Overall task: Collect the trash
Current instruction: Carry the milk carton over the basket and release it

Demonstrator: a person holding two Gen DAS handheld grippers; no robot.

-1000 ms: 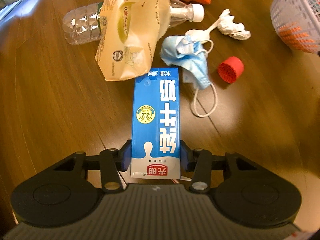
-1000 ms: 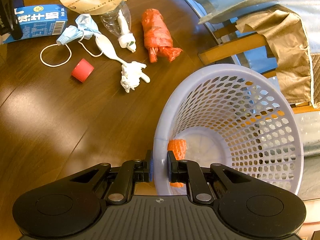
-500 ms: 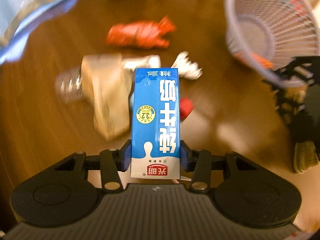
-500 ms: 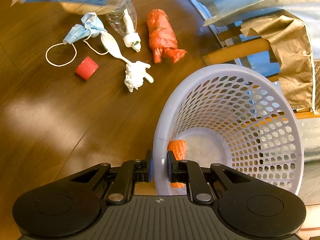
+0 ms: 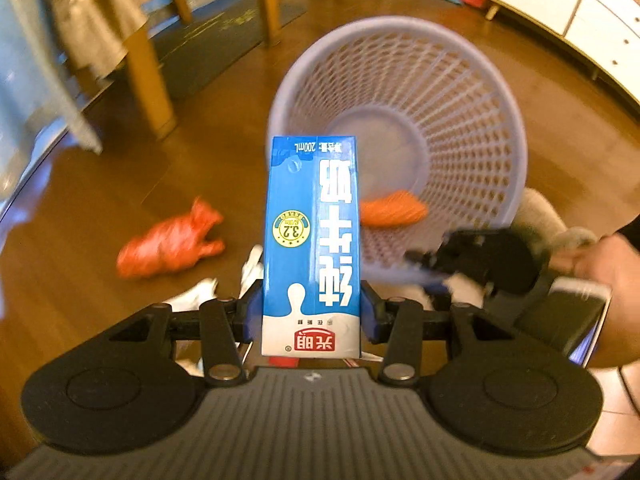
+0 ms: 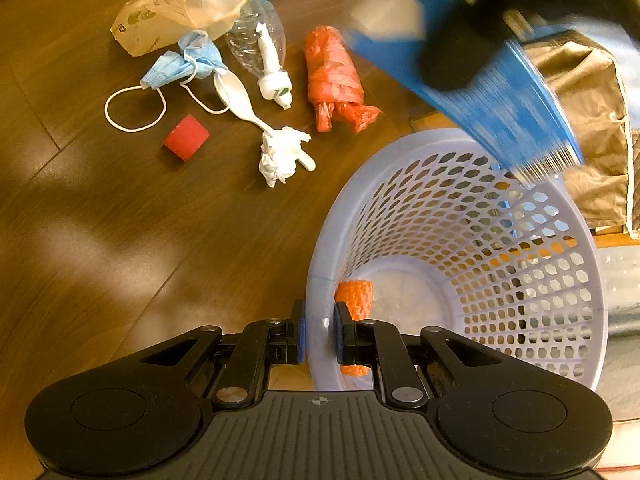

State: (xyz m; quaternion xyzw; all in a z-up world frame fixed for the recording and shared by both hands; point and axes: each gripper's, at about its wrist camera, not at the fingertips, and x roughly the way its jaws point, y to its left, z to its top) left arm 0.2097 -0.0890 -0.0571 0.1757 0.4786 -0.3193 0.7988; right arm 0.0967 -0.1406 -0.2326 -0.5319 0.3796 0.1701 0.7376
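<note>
My left gripper [image 5: 311,314] is shut on a blue milk carton [image 5: 311,240], held in the air in front of the lavender basket [image 5: 492,92]. The right wrist view shows that carton [image 6: 496,92], blurred, above the basket's far rim. My right gripper [image 6: 319,338] is shut on the basket rim [image 6: 320,280]. An orange item [image 6: 355,294] lies inside the basket. On the wooden floor lie a red plastic bag [image 6: 334,80], a crumpled tissue [image 6: 280,154], a white spoon [image 6: 236,96], a red cap [image 6: 186,137], a blue face mask [image 6: 184,66], a clear bottle [image 6: 260,40] and a beige bag [image 6: 180,4].
A wooden table leg [image 5: 150,76] and draped cloth [image 5: 88,20] stand left of the basket. A white cabinet [image 5: 580,12] lines the far right wall. A person's hand [image 5: 600,264] holds the right gripper [image 5: 480,258]. A beige quilted cloth [image 6: 588,128] hangs beyond the basket.
My left gripper lifted the milk carton off the floor and swung it right, toward the basket's mouth. The right gripper stayed clamped on the basket rim.
</note>
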